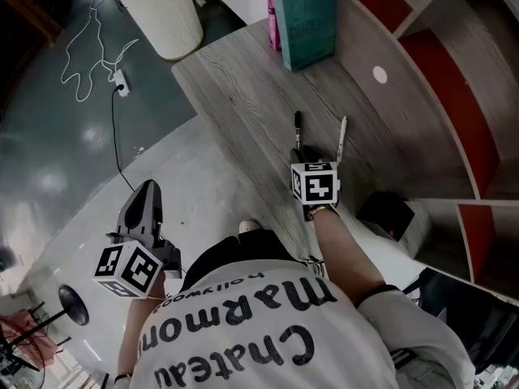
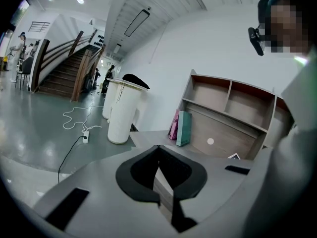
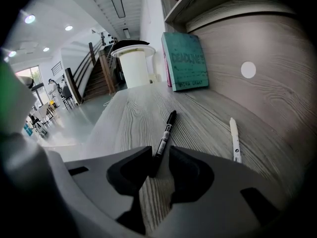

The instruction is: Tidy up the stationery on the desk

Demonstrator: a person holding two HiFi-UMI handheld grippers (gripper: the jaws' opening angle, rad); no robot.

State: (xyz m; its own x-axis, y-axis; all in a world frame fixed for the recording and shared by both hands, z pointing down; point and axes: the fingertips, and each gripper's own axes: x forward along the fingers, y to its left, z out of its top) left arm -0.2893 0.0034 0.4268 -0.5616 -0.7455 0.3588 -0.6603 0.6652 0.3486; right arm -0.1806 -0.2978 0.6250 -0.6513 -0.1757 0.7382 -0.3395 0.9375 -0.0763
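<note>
Here, slim black pen (image 3: 166, 130) lying between parted right gripper (image 3: 160, 148) jaws, left gripper (image 2: 158, 147) clenched empty.

desk (image 1: 243, 112) grey woodgrain | black pen (image 1: 298, 132) | white pen (image 1: 342, 136) | teal book (image 1: 306, 23) | pink book (image 1: 273, 14)

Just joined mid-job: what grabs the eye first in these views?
The black marker lies on the wooden desk, its near end between the right gripper's open jaws. A white pen lies apart to its right, and a teal book stands at the desk's far end.
</note>
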